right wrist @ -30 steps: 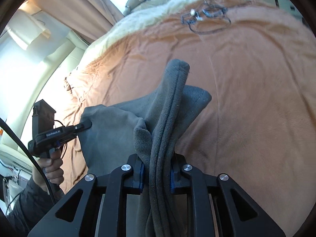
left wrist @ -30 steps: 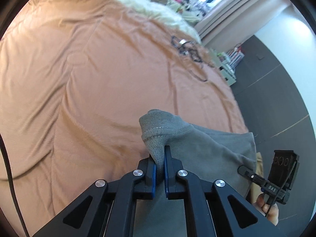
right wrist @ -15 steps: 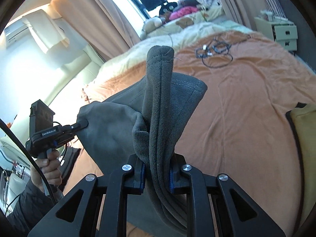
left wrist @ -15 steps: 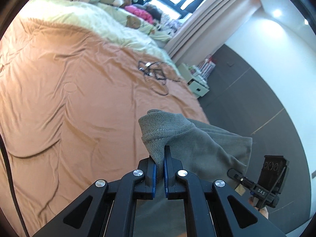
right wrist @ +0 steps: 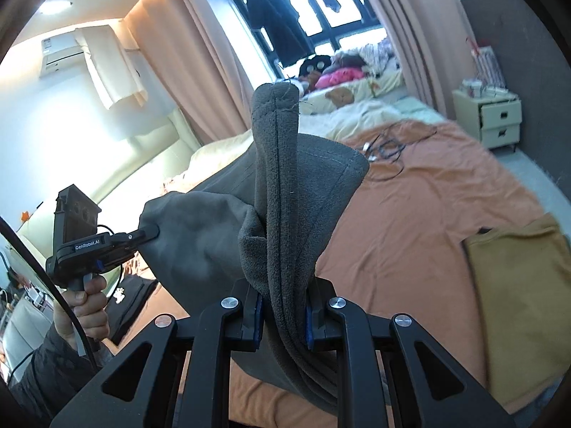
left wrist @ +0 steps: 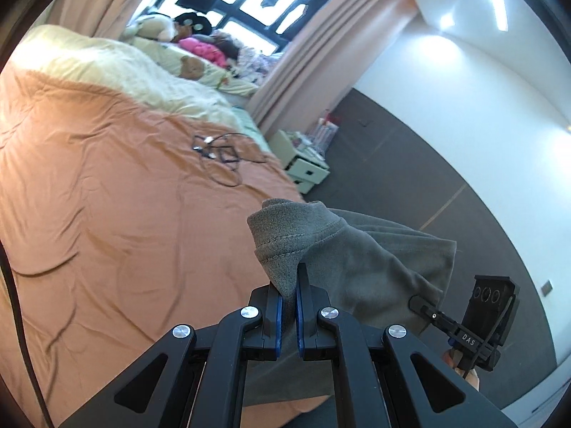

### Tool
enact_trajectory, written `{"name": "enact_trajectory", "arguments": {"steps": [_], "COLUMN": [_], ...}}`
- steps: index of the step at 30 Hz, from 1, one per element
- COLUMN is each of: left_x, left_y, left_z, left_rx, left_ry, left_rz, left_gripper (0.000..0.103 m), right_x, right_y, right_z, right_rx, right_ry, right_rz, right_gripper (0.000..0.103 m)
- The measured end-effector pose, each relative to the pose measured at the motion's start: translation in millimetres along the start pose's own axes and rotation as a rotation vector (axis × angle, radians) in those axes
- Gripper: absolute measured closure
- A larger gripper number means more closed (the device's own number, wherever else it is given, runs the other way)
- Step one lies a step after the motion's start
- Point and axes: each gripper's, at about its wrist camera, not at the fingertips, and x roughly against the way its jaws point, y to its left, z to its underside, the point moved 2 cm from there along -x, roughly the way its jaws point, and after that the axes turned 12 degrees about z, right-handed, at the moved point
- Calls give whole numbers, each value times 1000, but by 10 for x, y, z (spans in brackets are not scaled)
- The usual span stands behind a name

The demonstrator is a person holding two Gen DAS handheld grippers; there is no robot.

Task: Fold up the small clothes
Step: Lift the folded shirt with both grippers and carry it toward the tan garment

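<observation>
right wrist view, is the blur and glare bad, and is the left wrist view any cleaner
Right wrist view: the window is blown out, the mustard garment and nightstand are smeared, while the grey garment in the right gripper stays sharp. Left wrist view: similar window glare, bright ceiling lights, softly blurred cables, crisp grey cloth in the left gripper; both bend strongly at the edges.

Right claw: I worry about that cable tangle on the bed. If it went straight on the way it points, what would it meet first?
Probably the orange bedcover beyond the grey garment the right claw grips. The cables lie farther off, though depth is unclear.
</observation>
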Motion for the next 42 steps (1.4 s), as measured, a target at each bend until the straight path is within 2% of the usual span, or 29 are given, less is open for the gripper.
{"name": "enact_trajectory", "arguments": {"steps": [5, 12, 23, 28, 35, 42], "left_x": [-181, -679, -1614, -2039, -2344, -2711], "left_y": [-510, -1181, -1861, -2055, -2311, -2190], "left_z": [116, 274, 489, 595, 737, 753], "left_rx": [-35, -86, -130, -129, -150, -116], "left_ry": [34, 113, 199, 244, 292, 333], "left_rz": [63, 162, 260, 306, 348, 340], "left_gripper": [98, 98, 98, 98, 98, 98], "right_x": [594, 1339, 2067, 2127, 2099, 1885], "right_y": [-237, -627, -1080, -1127, -1063, -963], "right_z": [27, 206, 325, 379, 448, 354], "right_rx": [10, -14, -44, -57, -80, -102], "right_ry": [-26, -67, -137, -157, -148, -123], "right_rz": [55, 133, 226, 276, 347, 381], "right_gripper": [89, 89, 89, 89, 89, 89]}}
